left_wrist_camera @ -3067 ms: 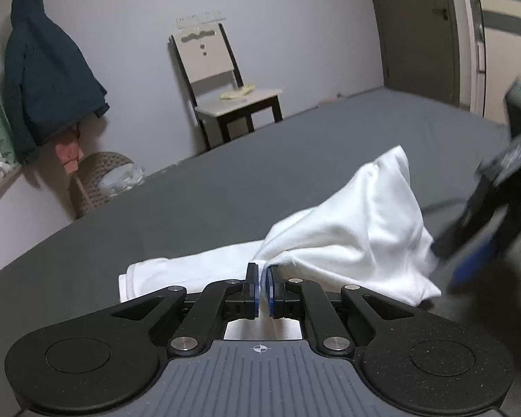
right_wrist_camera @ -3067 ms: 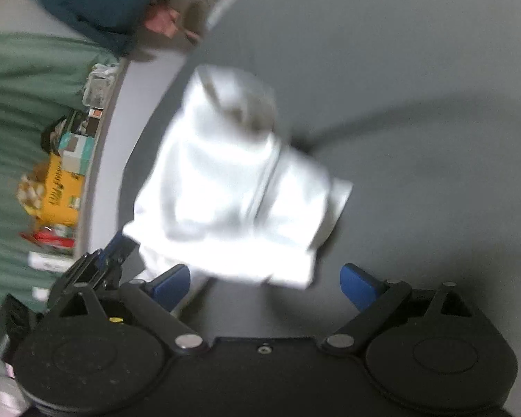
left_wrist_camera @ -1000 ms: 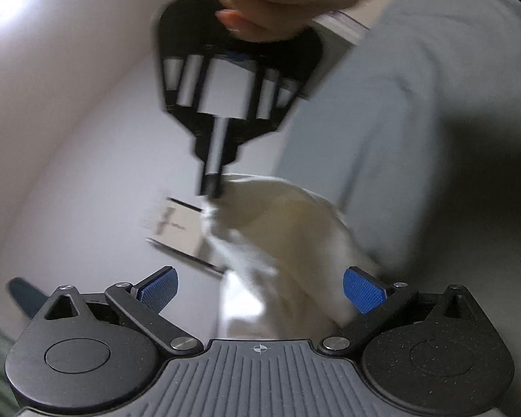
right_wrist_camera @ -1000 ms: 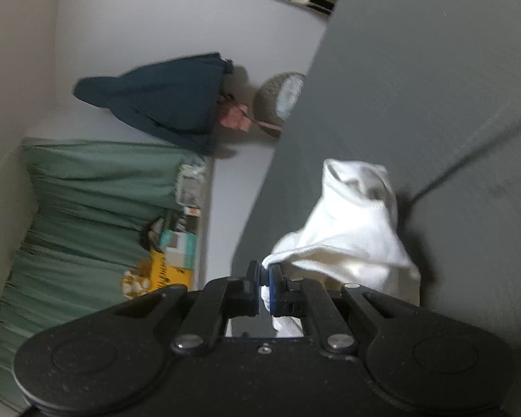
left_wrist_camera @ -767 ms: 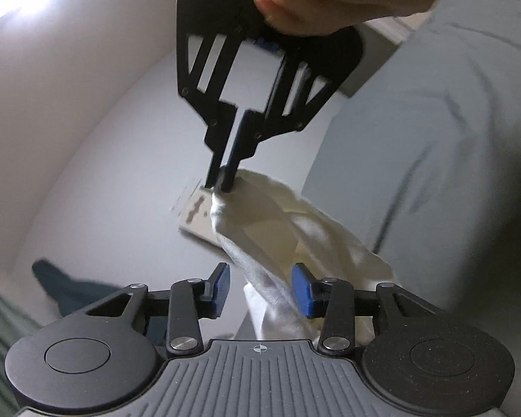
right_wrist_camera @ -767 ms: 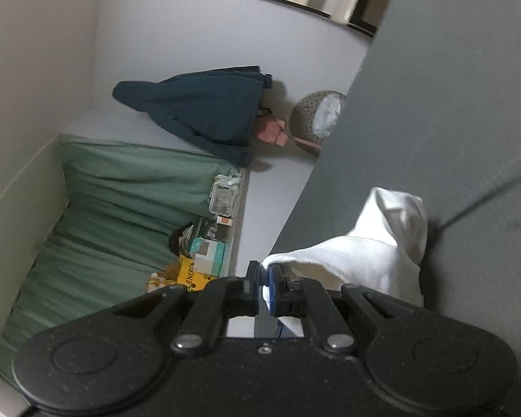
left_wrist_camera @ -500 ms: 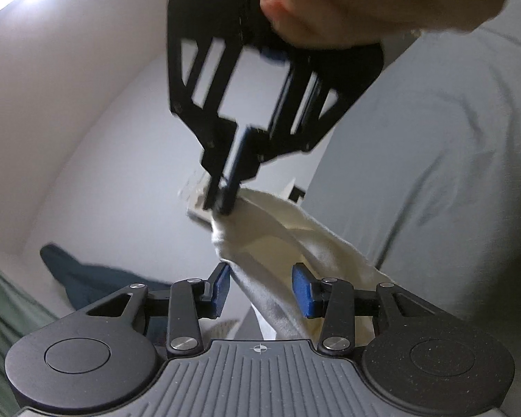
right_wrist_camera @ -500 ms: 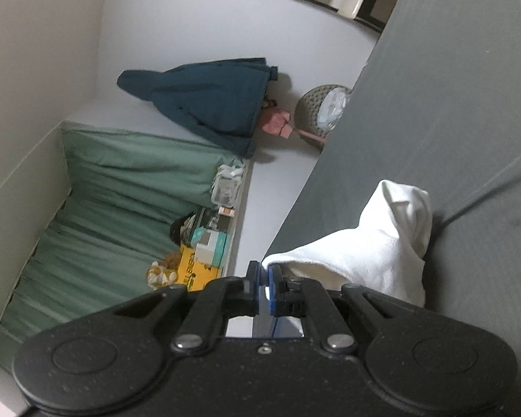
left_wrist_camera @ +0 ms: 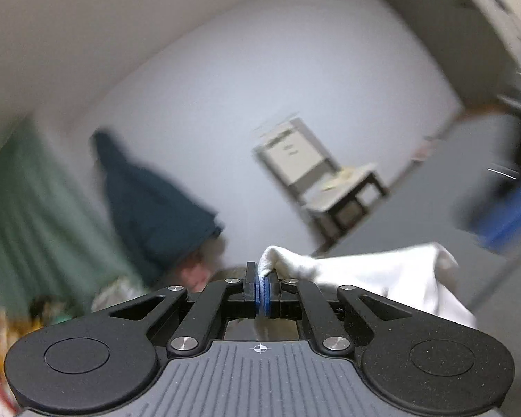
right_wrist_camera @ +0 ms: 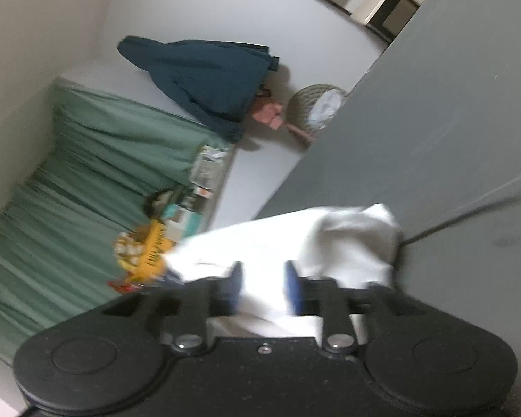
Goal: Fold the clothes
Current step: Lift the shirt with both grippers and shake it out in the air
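A white garment (left_wrist_camera: pixel 382 278) hangs lifted over the grey bed (left_wrist_camera: pixel 416 229). My left gripper (left_wrist_camera: pixel 262 288) is shut on a bunched edge of it, and the cloth trails off to the right. A blurred dark and blue shape at the right edge is my right gripper (left_wrist_camera: pixel 503 215). In the right wrist view the white garment (right_wrist_camera: pixel 295 243) drapes over the grey bed (right_wrist_camera: pixel 434 121). My right gripper (right_wrist_camera: pixel 260 288) is open, its blue pads apart, and cloth lies in the gap between them. This view is blurred by motion.
A pale chair (left_wrist_camera: pixel 312 173) stands against the far wall beyond the bed. A dark blue jacket (right_wrist_camera: pixel 205 76) hangs on the wall above a woven basket (right_wrist_camera: pixel 316 104). A green curtain (right_wrist_camera: pixel 87 173) and a ledge with boxes (right_wrist_camera: pixel 149 250) run along the bed's side.
My left gripper has closed fully on the garment's edge. My right gripper, shut on the cloth half a second ago, has opened. Both views have swung towards the wall.
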